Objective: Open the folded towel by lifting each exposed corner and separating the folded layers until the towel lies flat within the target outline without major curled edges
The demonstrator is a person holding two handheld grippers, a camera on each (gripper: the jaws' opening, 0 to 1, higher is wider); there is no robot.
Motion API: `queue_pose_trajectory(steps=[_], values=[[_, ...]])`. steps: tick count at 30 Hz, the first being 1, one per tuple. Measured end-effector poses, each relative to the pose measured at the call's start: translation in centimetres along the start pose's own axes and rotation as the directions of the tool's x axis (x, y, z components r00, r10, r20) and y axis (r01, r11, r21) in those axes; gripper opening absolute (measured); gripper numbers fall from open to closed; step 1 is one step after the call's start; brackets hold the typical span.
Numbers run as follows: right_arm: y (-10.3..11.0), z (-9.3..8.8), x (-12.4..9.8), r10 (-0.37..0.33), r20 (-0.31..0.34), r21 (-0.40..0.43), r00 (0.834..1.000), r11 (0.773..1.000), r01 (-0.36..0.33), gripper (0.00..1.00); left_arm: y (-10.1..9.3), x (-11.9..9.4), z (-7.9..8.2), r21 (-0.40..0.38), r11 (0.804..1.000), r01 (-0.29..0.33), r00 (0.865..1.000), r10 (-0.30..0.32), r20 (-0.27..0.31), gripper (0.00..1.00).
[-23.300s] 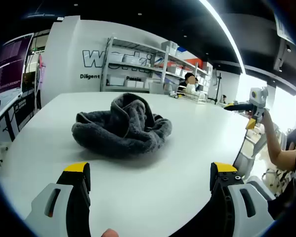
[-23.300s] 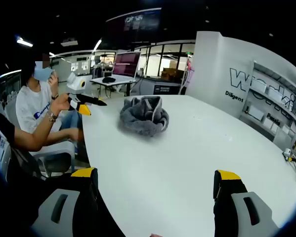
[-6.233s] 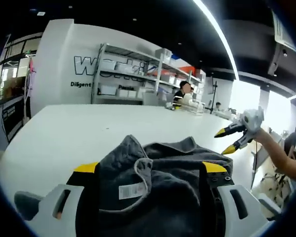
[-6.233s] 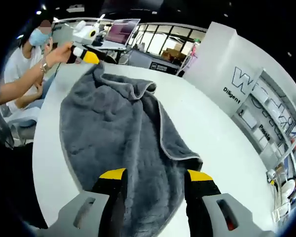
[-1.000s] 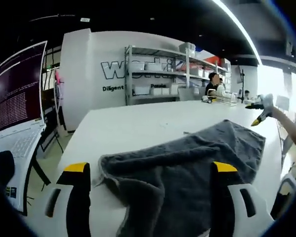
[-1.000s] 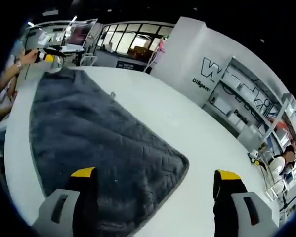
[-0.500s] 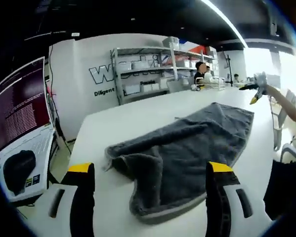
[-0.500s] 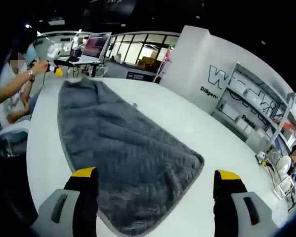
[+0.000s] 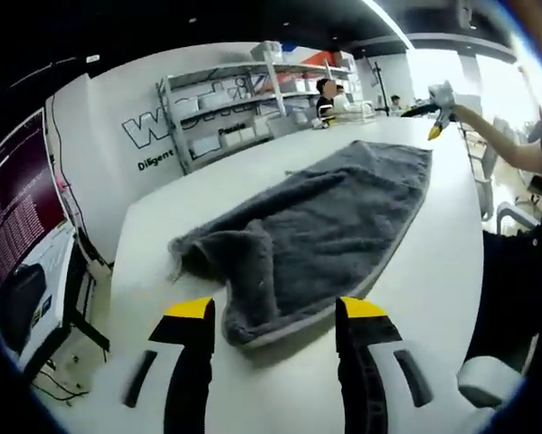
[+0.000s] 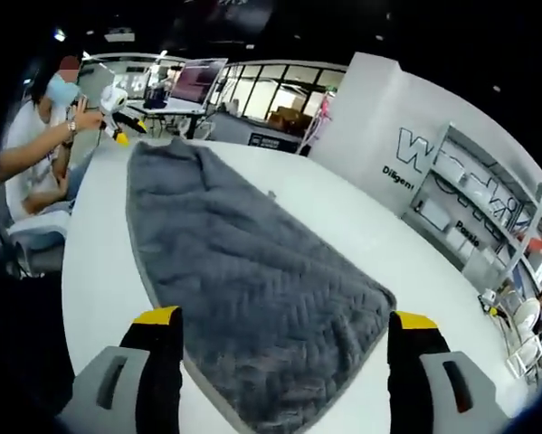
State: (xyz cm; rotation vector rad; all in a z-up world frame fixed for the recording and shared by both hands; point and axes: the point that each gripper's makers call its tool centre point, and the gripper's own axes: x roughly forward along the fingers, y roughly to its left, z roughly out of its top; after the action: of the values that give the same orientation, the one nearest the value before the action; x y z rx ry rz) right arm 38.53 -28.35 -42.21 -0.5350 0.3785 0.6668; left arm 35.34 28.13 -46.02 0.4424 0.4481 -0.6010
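A grey towel (image 9: 343,208) lies stretched out along the white table (image 9: 144,226). In the left gripper view its near corner (image 9: 212,258) is folded over and bunched. My left gripper (image 9: 275,312) hovers open just above the towel's near edge, its jaws partly drawn together with nothing held. In the right gripper view the towel (image 10: 234,262) lies flat, showing its zigzag weave. My right gripper (image 10: 286,318) is wide open over the towel's near end. The right gripper (image 9: 433,95) also shows at the towel's far end, and the left gripper (image 10: 117,99) likewise in a hand.
An open laptop (image 9: 17,226) and a dark object (image 9: 17,303) sit on a desk left of the table. Shelving (image 9: 243,99) lines the back wall. A chair (image 9: 488,389) stands at the table's right edge. A seated person (image 10: 35,136) is beside the table.
My left gripper's jaws have drawn closer together and its view now looks down more steeply on the towel's bunched corner. The right view has barely shifted; the towel lies as before.
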Motion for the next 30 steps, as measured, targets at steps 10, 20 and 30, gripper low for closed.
queue_pose_trajectory(steps=[10, 20, 30], values=[[0.5, -0.7, 0.1, 0.031, -0.002, 0.028, 1.000, 0.999, -0.031, 0.89, 0.6, 1.2, -1.6, 0.053, 0.998, -0.018, 0.998, 0.022, -0.067, 0.32], [0.9, -1.1, -0.5, 0.048, 0.011, 0.057, 0.999, 0.997, -0.049, 0.85, 0.9, 1.6, -2.0, 0.000, 1.000, -0.020, 1.000, 0.020, -0.019, 0.09], [0.8, -1.5, -1.8, 0.055, 0.013, 0.062, 0.998, 0.997, -0.056, 0.84, 0.4, 1.6, -2.1, -0.045, 0.999, -0.009, 1.000, 0.008, -0.012, 0.04]])
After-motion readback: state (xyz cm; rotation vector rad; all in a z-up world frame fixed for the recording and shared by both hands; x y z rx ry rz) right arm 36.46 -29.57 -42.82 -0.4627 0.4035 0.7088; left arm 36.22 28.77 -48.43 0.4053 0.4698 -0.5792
